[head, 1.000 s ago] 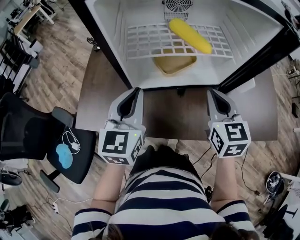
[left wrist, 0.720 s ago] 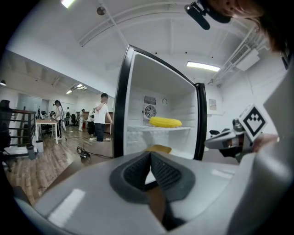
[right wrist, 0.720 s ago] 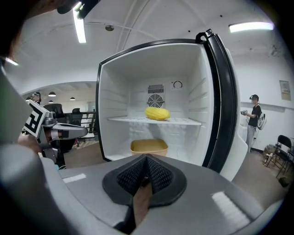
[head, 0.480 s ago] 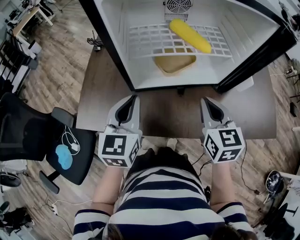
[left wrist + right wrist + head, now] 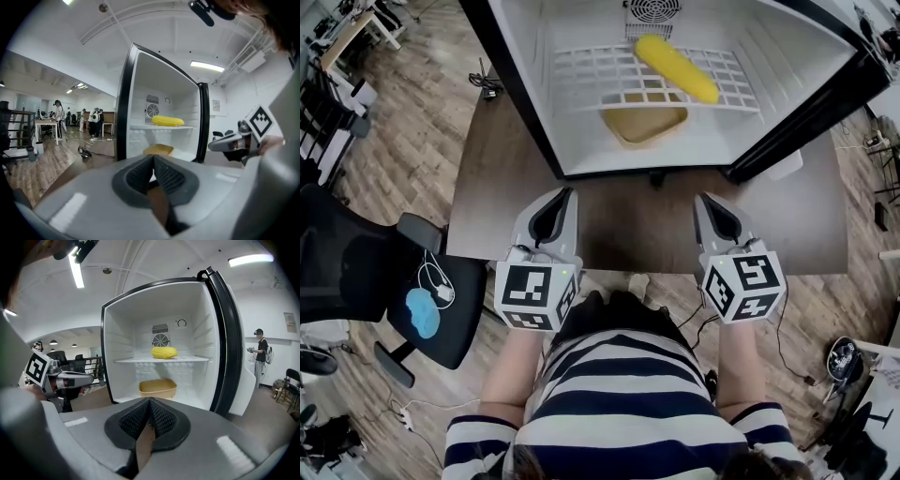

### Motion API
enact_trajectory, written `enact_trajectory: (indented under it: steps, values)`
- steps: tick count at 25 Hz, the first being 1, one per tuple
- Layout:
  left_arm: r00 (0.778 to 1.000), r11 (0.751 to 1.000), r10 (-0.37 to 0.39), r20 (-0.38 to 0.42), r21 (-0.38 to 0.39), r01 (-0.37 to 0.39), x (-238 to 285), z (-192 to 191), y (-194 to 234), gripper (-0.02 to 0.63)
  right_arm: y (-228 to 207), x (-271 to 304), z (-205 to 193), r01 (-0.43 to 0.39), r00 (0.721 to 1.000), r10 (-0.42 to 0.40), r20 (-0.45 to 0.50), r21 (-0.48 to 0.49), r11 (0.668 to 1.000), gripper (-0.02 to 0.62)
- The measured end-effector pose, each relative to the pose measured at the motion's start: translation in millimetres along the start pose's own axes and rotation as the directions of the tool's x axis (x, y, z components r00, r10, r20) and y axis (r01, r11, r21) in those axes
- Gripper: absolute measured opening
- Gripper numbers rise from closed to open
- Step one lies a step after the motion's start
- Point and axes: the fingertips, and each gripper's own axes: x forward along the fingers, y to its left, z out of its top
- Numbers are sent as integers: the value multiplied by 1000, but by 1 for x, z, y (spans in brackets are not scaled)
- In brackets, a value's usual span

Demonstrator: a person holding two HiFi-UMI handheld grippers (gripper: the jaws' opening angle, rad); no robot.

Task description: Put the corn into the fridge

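A yellow corn cob (image 5: 678,68) lies on the white wire shelf (image 5: 591,82) inside the open fridge (image 5: 539,103); it also shows as the corn (image 5: 168,121) and the corn (image 5: 164,352) in the two gripper views. Both grippers hover over the brown table in front of the fridge, well short of it. My left gripper (image 5: 563,193) is shut and empty, its pads (image 5: 165,176) meeting at the tips. On the right, my right gripper (image 5: 701,199) is shut too, with nothing between its pads (image 5: 159,417).
A tan tray (image 5: 645,123) sits on the fridge floor under the shelf. The fridge door (image 5: 811,117) stands open at the right. A black office chair (image 5: 366,267) is on the left. People stand in the room behind (image 5: 58,115).
Both grippers have drawn back from the fridge toward the person, the right one a little more. The corn stays on the shelf.
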Motion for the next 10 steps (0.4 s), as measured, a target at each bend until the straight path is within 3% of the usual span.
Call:
enact_trajectory:
  steps: [10]
  values:
    - [1000,1000,3,-14,-5,-3,9,-3,3,0,-3,12,-5,-10,1000,11,-13,25,1000,-5]
